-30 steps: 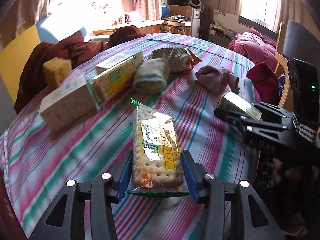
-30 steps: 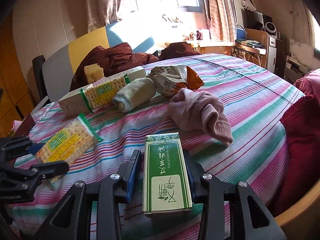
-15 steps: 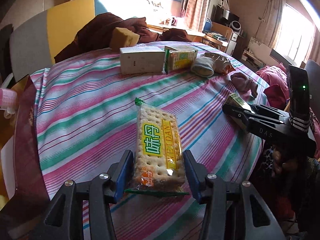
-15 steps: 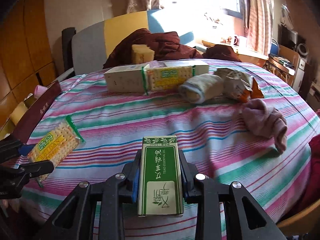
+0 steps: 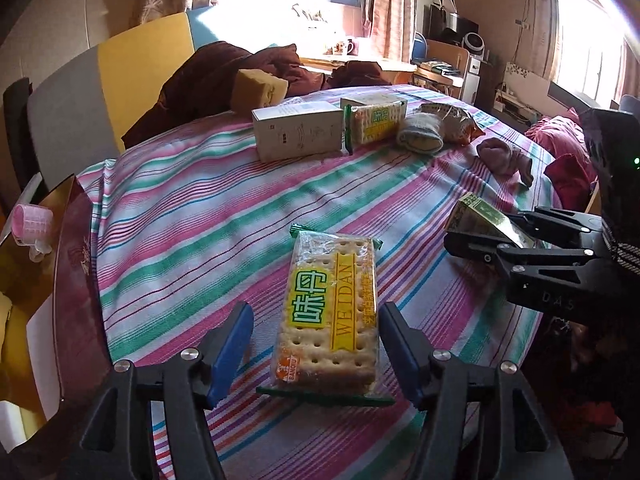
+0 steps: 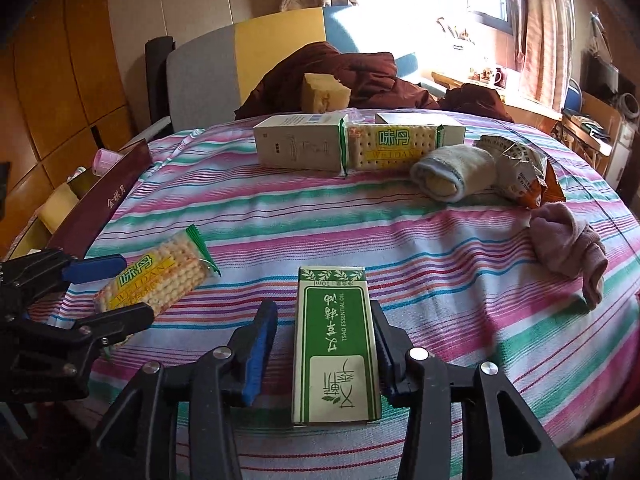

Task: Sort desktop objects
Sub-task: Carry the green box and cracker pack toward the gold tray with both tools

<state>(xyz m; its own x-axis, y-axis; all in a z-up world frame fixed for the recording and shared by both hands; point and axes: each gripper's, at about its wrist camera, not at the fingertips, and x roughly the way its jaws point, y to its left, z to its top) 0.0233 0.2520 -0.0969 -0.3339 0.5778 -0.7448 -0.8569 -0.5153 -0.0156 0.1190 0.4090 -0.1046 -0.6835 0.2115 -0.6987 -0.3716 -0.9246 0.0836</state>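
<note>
Straddling, left tongs [image 5: 316, 312]: released, with the blue pads on either side of the near cracker packet [image 5: 332, 312]. A clear gap shows on its left, and the right pad is close by its edge.
Near cracker packet: lies flat on the striped worktop [image 5: 200, 220] at the near left edge, nothing gripping it.
Right tongs [image 6: 323, 308]: released too. The left pad stands clear of the green oil box [image 6: 336, 344] and the right pad is against its side.
Green oil box: near the front edge, label up, lengthwise between the fingers. Whether it rests fully on the cloth I cannot tell.
Middle of worktop: bare stripes, with a pink sock [image 6: 568, 244] crumpled alone to the right.
Far row: white box [image 6: 298, 144] touching a second cracker packet [image 6: 390, 146], then a rolled sock [image 6: 452, 174] and a snack bag [image 6: 520, 172] side by side.
Behind the row: a yellow sponge [image 6: 324, 94] at the far edge.
Left of worktop: a dark red box [image 6: 116, 196], contents unclear.
Progress, as a judgement: partly sorted at best. The two cracker packets lie well apart, as do the two socks and the two boxes.
Stage: loose tongs over both near items fit either a fresh set-down or a grasp about to close.
</note>
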